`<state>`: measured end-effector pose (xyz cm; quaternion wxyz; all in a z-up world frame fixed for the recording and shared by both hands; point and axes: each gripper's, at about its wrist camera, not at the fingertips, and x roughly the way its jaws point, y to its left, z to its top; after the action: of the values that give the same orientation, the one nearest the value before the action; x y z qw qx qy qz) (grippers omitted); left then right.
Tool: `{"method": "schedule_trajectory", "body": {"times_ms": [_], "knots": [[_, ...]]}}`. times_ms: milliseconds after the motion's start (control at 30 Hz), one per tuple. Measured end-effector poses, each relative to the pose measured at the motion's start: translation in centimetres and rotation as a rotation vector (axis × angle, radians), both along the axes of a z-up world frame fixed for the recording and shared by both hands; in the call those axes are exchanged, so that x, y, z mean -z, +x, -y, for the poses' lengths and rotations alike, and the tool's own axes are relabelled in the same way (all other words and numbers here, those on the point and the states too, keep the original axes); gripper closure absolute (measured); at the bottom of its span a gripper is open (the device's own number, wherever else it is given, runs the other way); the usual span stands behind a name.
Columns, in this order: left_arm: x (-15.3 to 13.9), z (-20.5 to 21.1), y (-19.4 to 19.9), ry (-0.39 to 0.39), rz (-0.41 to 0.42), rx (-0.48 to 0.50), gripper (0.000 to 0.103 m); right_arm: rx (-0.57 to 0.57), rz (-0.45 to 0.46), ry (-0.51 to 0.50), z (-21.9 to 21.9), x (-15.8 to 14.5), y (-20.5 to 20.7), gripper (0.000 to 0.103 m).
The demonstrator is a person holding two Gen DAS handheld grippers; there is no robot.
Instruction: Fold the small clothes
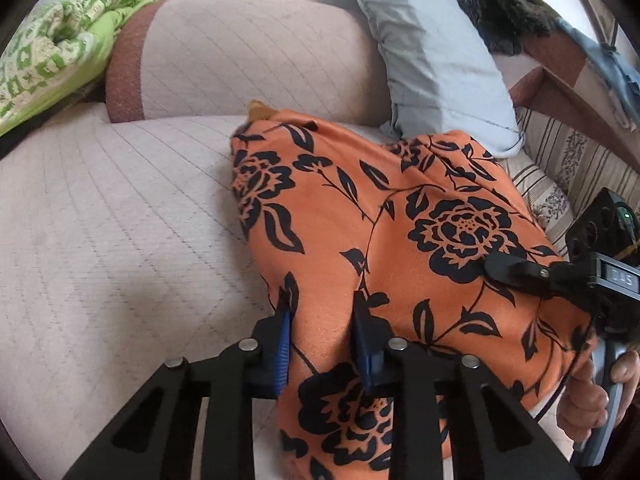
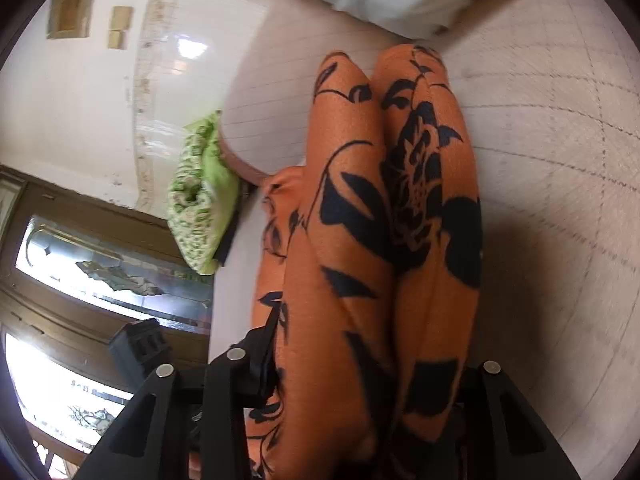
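An orange garment with black flowers (image 1: 400, 208) lies bunched on a pale quilted mattress (image 1: 100, 220). My left gripper (image 1: 322, 320) grips a fold at its near edge, the cloth pinched between the blue pads (image 1: 283, 344). A black finger of my right gripper (image 1: 506, 268) rests on the garment's right side, with a hand (image 1: 588, 400) on its handle. In the right wrist view the garment (image 2: 360, 240) hangs in thick folds straight out of my right gripper (image 2: 328, 320), which is shut on it. The cloth hides most of its fingers.
A pink bolster cushion (image 1: 240, 52) and a grey-blue pillow (image 1: 436, 52) lie behind the garment. A green patterned bundle (image 1: 52, 52) sits at the far left, a dark furry item (image 1: 496, 4) at the back right. Striped upholstery (image 1: 568, 168) borders the right; a wooden glazed door (image 2: 100, 260) stands beyond.
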<state>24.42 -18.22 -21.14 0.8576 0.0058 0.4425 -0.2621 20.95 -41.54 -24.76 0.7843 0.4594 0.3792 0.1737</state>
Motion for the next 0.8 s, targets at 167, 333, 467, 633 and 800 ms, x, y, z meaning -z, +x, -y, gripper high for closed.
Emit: {"method": "schedule_trajectory", "body": {"times_ms": [167,333,467,633,800], "knots": [[-3.8,-4.3,-3.3,0.014,0.079,-0.001,0.076,-0.027,0.021,0.032,-3.9,-1.7,-2.8,0.063],[-3.8,-10.1,-8.1,0.082,0.061,-0.064,0.079,-0.097,-0.002,0.065,-10.0,-0.7,-6.2,0.063],[-2.6,-14.9,-12.2,0.130,0.044,-0.132,0.091,-0.082,-0.047,0.001,-14.5,1.9,-9.2,0.063],[-1.3,-18.2,-14.4,0.219,-0.027,-0.219,0.071,0.021,-0.191,-0.023,-12.7,2.9,-11.3,0.032],[-5.4,-17.8,-18.6,0.187,0.095,-0.246,0.015,0.124,-0.139,-0.246,-9.8,-3.0,-16.8,0.032]]}}
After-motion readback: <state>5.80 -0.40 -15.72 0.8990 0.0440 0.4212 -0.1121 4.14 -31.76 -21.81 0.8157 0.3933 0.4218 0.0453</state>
